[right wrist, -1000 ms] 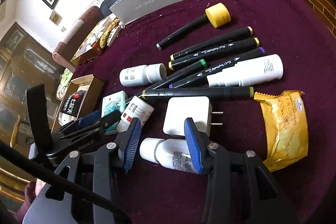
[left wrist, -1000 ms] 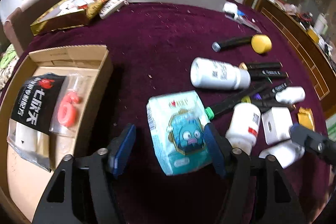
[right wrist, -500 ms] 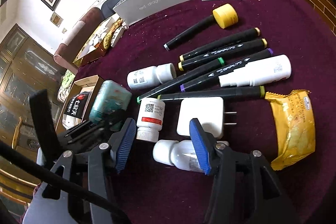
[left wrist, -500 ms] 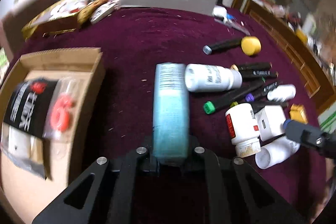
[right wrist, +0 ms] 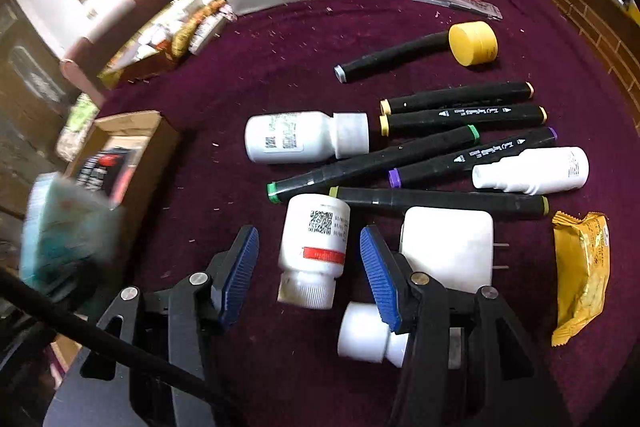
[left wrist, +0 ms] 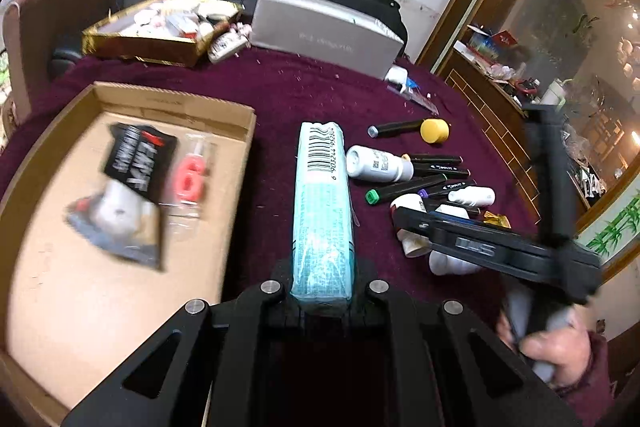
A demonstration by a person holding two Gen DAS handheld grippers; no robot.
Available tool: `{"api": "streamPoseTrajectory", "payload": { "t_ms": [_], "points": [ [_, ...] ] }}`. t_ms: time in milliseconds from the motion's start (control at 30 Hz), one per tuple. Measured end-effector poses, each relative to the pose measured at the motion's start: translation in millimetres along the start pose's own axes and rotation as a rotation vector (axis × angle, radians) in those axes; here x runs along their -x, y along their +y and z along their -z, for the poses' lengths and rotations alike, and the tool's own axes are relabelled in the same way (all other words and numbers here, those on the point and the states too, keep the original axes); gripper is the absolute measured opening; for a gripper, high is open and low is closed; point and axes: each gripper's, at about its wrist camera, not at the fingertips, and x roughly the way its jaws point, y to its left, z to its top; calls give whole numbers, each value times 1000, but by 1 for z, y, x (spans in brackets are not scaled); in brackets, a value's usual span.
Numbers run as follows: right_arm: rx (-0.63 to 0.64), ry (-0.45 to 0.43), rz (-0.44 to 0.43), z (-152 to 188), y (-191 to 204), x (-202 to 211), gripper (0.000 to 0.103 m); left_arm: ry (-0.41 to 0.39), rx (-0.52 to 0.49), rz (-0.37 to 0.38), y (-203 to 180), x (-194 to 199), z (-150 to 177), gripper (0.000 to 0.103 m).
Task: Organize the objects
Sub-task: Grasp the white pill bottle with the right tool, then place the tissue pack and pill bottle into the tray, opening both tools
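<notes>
The left gripper (left wrist: 322, 301) is clamping the near end of a teal tissue pack (left wrist: 322, 211), its jaws closed hard against the pack's two broad faces at the bottom centre of the left wrist view. The pack is standing on edge between them, its long axis running straight up the frame away from the gripper, barcode end farthest out. The cardboard box (left wrist: 244, 117) is lying to the left of the pack, filling the left half of that view, its near wall just beside the pack's left face; the pack itself is appearing over the maroon table (left wrist: 304, 87), not yet over the box. A sideways carry to the left appears to be what the placement calls for. In the right wrist view, the right gripper (right wrist: 308, 273) is hovering with its jaws spread wide and holding nothing; a white bottle with a red band (right wrist: 314, 239) is lying between the blue pads (right wrist: 240, 273), touching neither, its cap pointing toward the gripper and its long axis running roughly up the frame. The right gripper is the nearer one to this bottle. A second white bottle (right wrist: 364, 333) is lying partly hidden under the right finger, and a white charger (right wrist: 448, 247) is sitting just right of it.
</notes>
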Motion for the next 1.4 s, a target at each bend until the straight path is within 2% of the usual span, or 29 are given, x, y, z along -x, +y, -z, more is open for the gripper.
{"api": "streamPoseTrajectory", "payload": {
  "t_ms": [200, 300, 433, 667, 833, 967, 1067, 1200, 1400],
  "points": [
    [3, 4, 95, 3, 8, -11, 48, -39, 16, -30, 26, 28, 8, 10],
    [25, -4, 165, 6, 12, -12, 32, -47, 46, -37, 42, 35, 13, 10],
    [35, -4, 170, 12, 15, -8, 32, -62, 90, -58, 67, 48, 20, 10],
    [1, -8, 40, 14, 26, 16, 32, -103, 147, -98, 104, 78, 25, 10],
    [7, -21, -106, 2, 55, 42, 32, -127, 118, -133, 112, 92, 13, 10],
    [9, 8, -229, -17, 88, 47, 32, -129, 81, -166, 121, 91, -8, 10],
    [8, 42, -304, -29, 116, 40, 33, -113, 72, -181, 133, 83, -23, 10],
    [15, 92, -345, -42, 149, 15, 33, -66, 80, -183, 151, 61, -39, 10],
    [-23, 180, -338, -51, 172, -42, 33, 14, 78, -198, 170, 14, -54, 10]
  ]
}}
